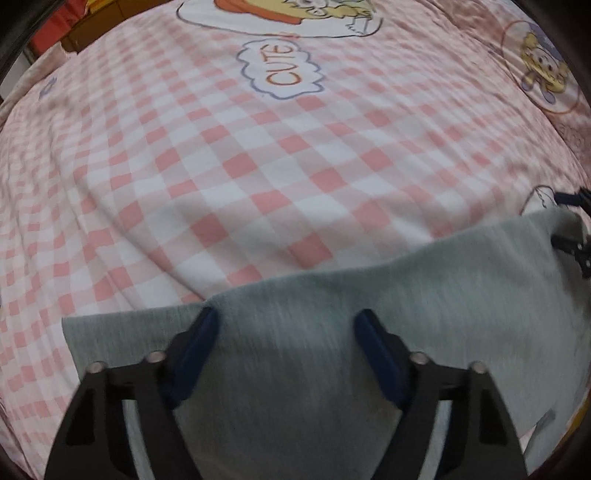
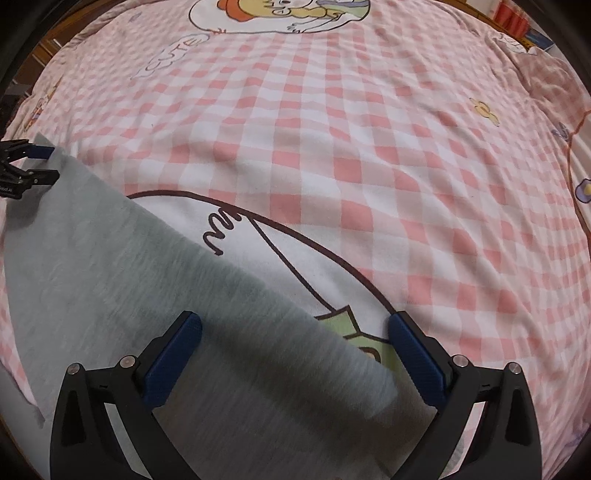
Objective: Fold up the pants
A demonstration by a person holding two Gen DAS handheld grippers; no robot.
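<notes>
Grey pants [image 1: 332,369] lie flat on a pink-and-white checked bedsheet [image 1: 258,184], filling the bottom of the left wrist view. My left gripper [image 1: 286,323] points steeply down over the far edge of the cloth. Its blue pads [image 1: 199,347] stand apart, with grey fabric spanning the gap. In the right wrist view the pants [image 2: 129,295] run diagonally from the left. My right gripper [image 2: 295,326] is open wide over their right edge, one pad [image 2: 173,354] above cloth, the other above the sheet. Each view shows the other gripper [image 2: 48,162] [image 1: 561,219] at the opposite end of that cloth edge.
The sheet [image 2: 369,166] carries cartoon prints, among them a "CUTE" speech bubble [image 1: 282,70] and a large oval drawing [image 2: 288,258] partly under the pants. Beyond the bed are orange-red objects [image 1: 55,40] at the far left and red items [image 2: 513,14] at the far right.
</notes>
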